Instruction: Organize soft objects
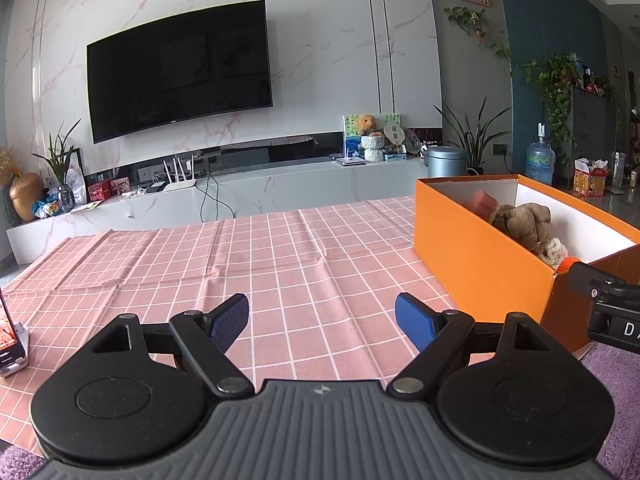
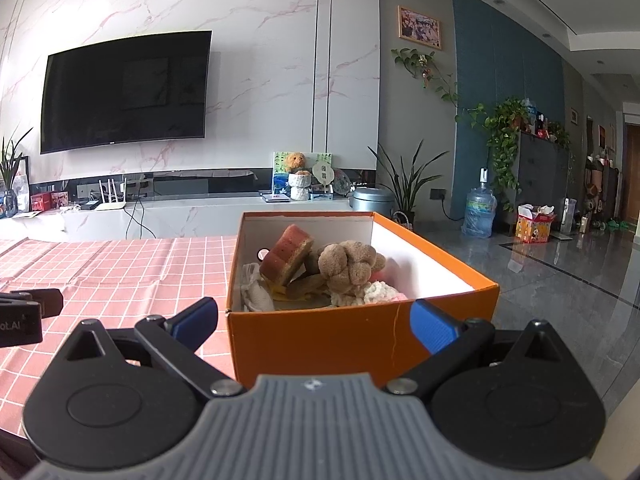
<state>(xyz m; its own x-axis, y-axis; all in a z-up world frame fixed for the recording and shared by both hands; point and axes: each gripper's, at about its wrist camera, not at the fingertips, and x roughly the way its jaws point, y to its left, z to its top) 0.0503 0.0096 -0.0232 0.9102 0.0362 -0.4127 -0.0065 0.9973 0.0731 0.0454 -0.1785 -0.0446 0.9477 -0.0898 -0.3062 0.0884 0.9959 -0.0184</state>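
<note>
An orange box (image 2: 320, 340) with white inner walls stands at the right end of the pink checked tablecloth (image 1: 280, 264). Inside lie a brown knotted plush (image 2: 350, 268), a pink-and-tan sponge (image 2: 286, 254), a white cloth (image 2: 256, 290) and a cream knitted piece (image 2: 378, 292). My right gripper (image 2: 316, 320) is open, its blue pads on either side of the box's near end wall, nothing held. My left gripper (image 1: 322, 322) is open over bare cloth, left of the box (image 1: 480, 264). The plush (image 1: 520, 222) shows over the box rim there.
A phone on a stand (image 1: 12, 336) sits at the cloth's left edge. Beyond the table runs a low marble TV console (image 1: 240, 196) with a router and cables, under a wall television (image 1: 180, 68). Grey tiled floor (image 2: 560, 280) lies right of the box.
</note>
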